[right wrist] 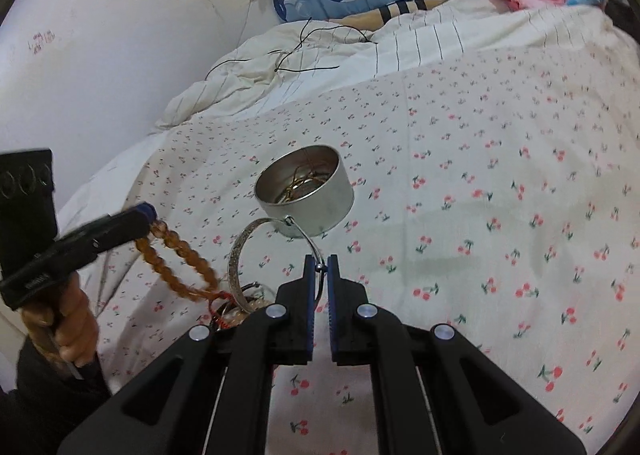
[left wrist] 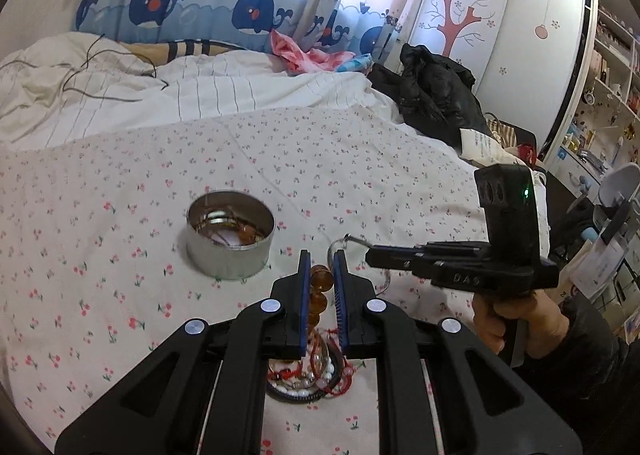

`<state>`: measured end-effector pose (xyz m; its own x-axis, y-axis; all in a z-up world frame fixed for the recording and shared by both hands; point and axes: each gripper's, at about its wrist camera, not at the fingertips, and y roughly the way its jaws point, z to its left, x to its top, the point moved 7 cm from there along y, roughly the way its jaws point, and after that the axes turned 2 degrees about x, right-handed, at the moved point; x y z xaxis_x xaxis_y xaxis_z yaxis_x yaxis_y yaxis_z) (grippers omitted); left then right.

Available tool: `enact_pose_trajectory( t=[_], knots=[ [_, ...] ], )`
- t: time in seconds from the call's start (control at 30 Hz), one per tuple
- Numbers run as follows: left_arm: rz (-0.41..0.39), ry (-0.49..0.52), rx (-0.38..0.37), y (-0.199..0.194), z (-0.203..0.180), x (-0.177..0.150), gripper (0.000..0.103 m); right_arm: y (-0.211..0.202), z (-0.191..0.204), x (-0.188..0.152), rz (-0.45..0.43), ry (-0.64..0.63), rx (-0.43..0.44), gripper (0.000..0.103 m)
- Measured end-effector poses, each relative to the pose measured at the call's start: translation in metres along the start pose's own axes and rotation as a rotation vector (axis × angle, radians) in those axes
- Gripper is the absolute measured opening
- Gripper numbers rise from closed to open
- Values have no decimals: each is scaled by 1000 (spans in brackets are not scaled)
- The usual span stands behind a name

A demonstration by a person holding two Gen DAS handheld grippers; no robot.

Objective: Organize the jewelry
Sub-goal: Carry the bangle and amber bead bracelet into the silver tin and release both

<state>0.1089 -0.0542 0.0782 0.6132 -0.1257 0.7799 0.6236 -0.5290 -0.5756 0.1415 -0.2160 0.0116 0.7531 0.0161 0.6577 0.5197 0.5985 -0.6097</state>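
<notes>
A round metal tin [left wrist: 231,239] with jewelry inside stands on the floral bedsheet; it also shows in the right wrist view [right wrist: 306,193]. My left gripper [left wrist: 322,275] is shut on an amber bead bracelet [left wrist: 319,291], lifted above a pile of jewelry [left wrist: 308,379]; the bracelet [right wrist: 180,267] hangs from that gripper [right wrist: 146,211] in the right wrist view. My right gripper [right wrist: 320,265] is shut on a silver bangle [right wrist: 244,251], held just in front of the tin. In the left wrist view the right gripper [left wrist: 370,253] holds the bangle [left wrist: 340,242] to the right of my left fingertips.
The bed has a cherry-print sheet [right wrist: 480,195] and a rumpled white striped duvet [left wrist: 120,95] with a thin black cable [right wrist: 304,51] at the back. A black jacket [left wrist: 436,91] lies at the bed's right edge. Shelves [left wrist: 612,95] stand at the right.
</notes>
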Motion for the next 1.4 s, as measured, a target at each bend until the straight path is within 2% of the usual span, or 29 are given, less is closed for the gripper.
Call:
enact_pose_trajectory(
  t=[0.3,0.9,1.2,1.4],
  knots=[
    [-11,-9,16,15,14,33,10,13,1,29,-18,-54,-60,6],
    [-22,-45,33,55,34,66,10,52,2,65,-14,-153,-173,6],
    [25,-146,71,87,71,52,10,92,2,80,21,-212,-225,7],
    [65,-169,115,96,85,42,10,110,10,78,43,-257,-241,7]
  ],
)
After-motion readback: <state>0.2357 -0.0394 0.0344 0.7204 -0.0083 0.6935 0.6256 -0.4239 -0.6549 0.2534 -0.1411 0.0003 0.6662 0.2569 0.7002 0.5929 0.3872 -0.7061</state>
